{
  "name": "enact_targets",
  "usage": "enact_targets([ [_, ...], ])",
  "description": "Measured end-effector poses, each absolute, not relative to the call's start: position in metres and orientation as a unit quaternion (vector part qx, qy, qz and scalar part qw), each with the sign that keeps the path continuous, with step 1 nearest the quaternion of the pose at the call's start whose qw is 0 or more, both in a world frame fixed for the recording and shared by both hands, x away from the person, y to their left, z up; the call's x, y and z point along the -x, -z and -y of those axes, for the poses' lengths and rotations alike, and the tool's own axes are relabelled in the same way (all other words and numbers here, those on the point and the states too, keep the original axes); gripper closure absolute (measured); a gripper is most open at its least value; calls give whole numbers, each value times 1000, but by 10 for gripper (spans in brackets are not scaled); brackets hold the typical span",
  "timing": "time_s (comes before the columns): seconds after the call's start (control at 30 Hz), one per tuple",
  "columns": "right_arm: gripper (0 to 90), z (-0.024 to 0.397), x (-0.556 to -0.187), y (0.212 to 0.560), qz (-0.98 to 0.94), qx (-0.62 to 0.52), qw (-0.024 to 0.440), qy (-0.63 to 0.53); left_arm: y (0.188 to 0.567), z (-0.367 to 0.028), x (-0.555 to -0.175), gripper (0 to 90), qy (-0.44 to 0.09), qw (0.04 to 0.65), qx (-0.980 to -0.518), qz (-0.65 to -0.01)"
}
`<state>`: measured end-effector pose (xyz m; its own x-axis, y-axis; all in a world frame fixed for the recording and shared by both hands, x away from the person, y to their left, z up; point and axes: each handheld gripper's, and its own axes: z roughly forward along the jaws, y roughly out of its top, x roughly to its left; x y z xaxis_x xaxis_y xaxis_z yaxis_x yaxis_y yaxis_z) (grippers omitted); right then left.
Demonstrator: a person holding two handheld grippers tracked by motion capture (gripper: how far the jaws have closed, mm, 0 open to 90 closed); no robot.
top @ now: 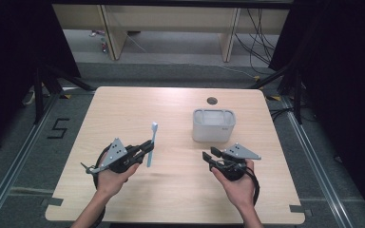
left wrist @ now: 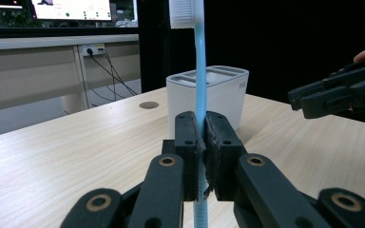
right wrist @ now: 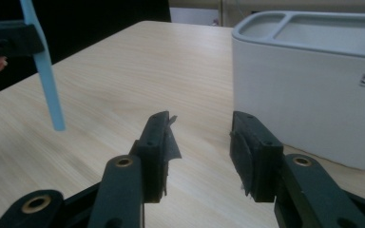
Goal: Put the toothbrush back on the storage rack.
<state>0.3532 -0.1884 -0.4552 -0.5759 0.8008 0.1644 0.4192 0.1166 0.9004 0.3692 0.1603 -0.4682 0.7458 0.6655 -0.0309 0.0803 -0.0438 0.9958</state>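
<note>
A light blue toothbrush (top: 151,145) with a white head stands upright above the table, clamped at its handle by my left gripper (top: 143,148). In the left gripper view the jaws press on the toothbrush (left wrist: 200,71) handle, bristle head at the top edge. A white holder box (top: 213,125) with compartments on top stands right of the table's centre. My right gripper (top: 208,155) hovers near the front of the holder box (right wrist: 313,80), jaws open with nothing between them. The right gripper view has the toothbrush (right wrist: 45,80) handle at the far left.
The wooden table (top: 171,190) has a round cable hole (top: 212,100) near its back edge behind the box. Beyond the table stand desk legs and trailing cables on the floor. Dark curtains hang on both sides.
</note>
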Motion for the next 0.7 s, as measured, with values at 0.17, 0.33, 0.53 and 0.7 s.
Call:
enact_targets([
  [0.17, 593, 178, -354, 449, -725, -407, 185, -524, 467, -155, -370, 836, -228, 637, -686, -266],
  [0.33, 601, 166, -353, 444, -719, -399, 172, -543, 468, -148, -370, 836, -226, 638, -688, -263],
  [0.53, 613, 152, -354, 440, -722, -377, 160, -557, 467, -138, -370, 836, -220, 639, -691, -255],
  [0.7, 630, 142, -354, 437, -725, -361, 164, -563, 466, -129, -369, 836, -217, 639, -695, -249],
])
